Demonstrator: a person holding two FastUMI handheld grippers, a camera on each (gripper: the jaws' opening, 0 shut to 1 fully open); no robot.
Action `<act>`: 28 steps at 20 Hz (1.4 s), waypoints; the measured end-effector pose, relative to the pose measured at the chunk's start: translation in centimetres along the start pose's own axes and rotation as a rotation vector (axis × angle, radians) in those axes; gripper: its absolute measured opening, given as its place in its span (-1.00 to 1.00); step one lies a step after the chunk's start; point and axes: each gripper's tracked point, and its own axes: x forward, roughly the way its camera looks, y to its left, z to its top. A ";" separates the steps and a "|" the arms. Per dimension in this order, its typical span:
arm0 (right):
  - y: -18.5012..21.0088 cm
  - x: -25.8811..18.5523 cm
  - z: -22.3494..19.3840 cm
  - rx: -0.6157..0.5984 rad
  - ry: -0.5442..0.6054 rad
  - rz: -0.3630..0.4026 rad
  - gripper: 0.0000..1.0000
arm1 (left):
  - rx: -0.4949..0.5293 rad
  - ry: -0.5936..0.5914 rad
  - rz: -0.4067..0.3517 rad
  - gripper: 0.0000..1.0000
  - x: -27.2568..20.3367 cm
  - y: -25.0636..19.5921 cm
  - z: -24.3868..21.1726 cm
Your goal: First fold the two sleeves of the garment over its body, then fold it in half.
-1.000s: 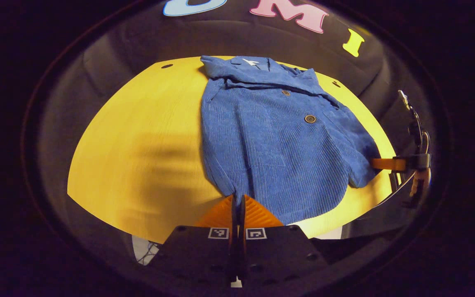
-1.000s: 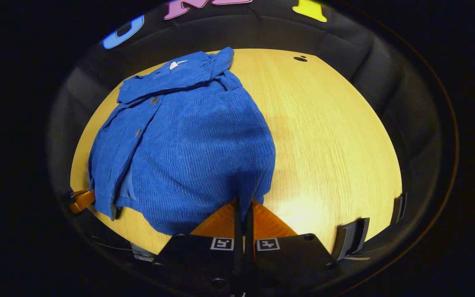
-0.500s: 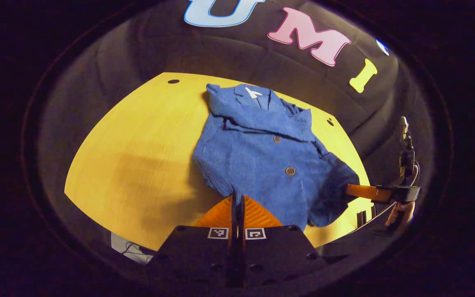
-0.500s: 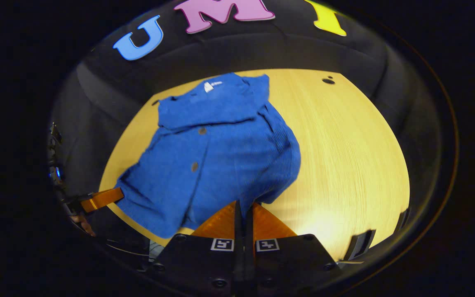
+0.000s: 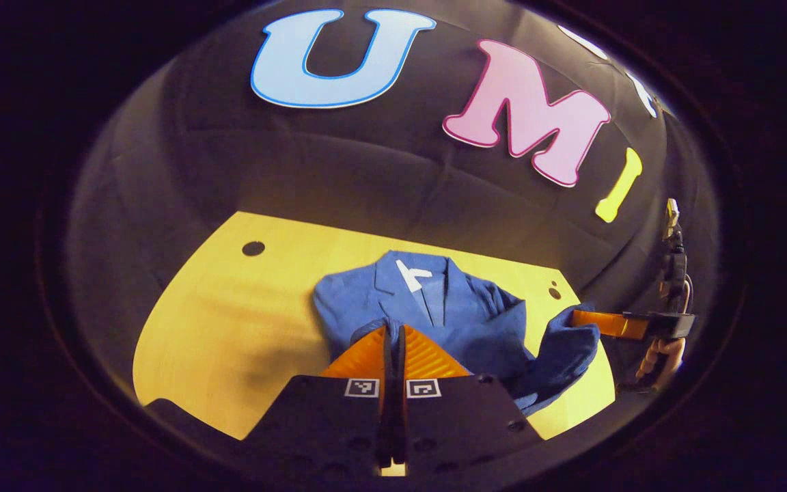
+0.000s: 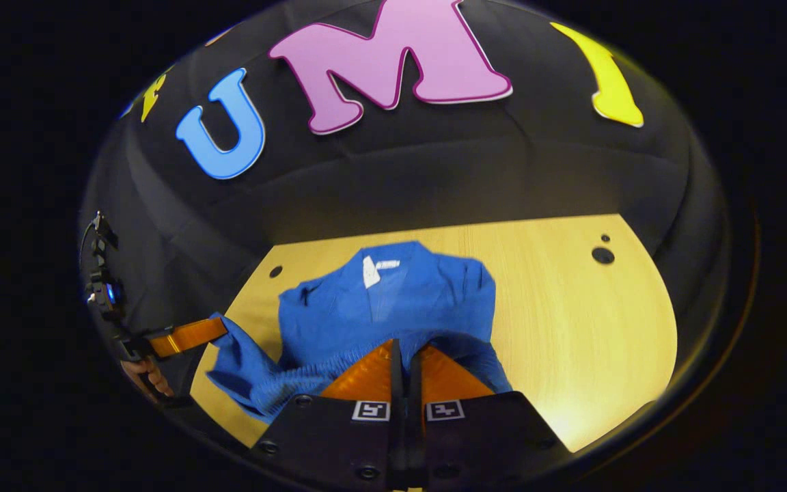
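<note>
Left gripper view: blue garment point(image 5: 434, 307) on the yellow table point(image 5: 229, 307), collar and white neck label toward the far edge, body spread flat there. Left gripper point(image 5: 393, 342) with its jaws pressed together on the near hem of the garment, lifted off the table, apparently to carry that hem toward the collar for the fold in half. Farther right, the right gripper point(image 5: 581, 318), in a hand point(image 5: 660, 355), pinching the other hem corner so that both corners rise level and the fold stays square. Sleeves not seen lying out to the sides, so judged already folded over the body. Right gripper view: same garment point(image 6: 380, 301) near the middle of the table point(image 6: 571, 307), label uppermost, lower part bunched up toward the camera. Right gripper point(image 6: 404, 355) clamped tight on the hem, no gap visible between the jaws beyond the cloth. At far left, left gripper point(image 6: 216, 328) nipping the opposite corner, cloth sagging between the two holds.
</note>
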 end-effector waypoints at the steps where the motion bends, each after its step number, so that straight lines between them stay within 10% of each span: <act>1: -0.8 1.6 1.6 -0.013 -0.015 -0.013 -0.92 | -0.007 -0.021 0.012 -1.00 1.9 0.6 2.0; 8: -7.4 14.2 8.0 -0.042 -0.068 -0.163 -0.87 | -0.038 -0.151 0.198 -0.90 16.3 7.6 9.6; 9: -8.6 15.5 8.1 -0.048 -0.076 -0.198 -0.44 | -0.009 -0.159 0.203 -0.84 17.4 8.0 9.9; 12: -10.4 14.8 8.1 -0.141 -0.103 -0.269 -0.30 | 0.044 -0.127 0.209 0.70 17.2 6.9 9.1; 13: -9.9 14.2 8.1 -0.157 -0.126 -0.265 0.58 | 0.056 -0.143 0.209 0.75 16.5 6.3 9.2; 16: -7.0 9.6 8.1 -0.156 -0.225 -0.222 1.00 | 0.093 -0.229 0.188 0.73 11.7 3.5 8.6; 28: 9.6 -19.9 0.8 -0.302 -0.602 -0.197 0.96 | 0.306 -0.638 -0.044 0.66 -21.4 -8.1 -2.2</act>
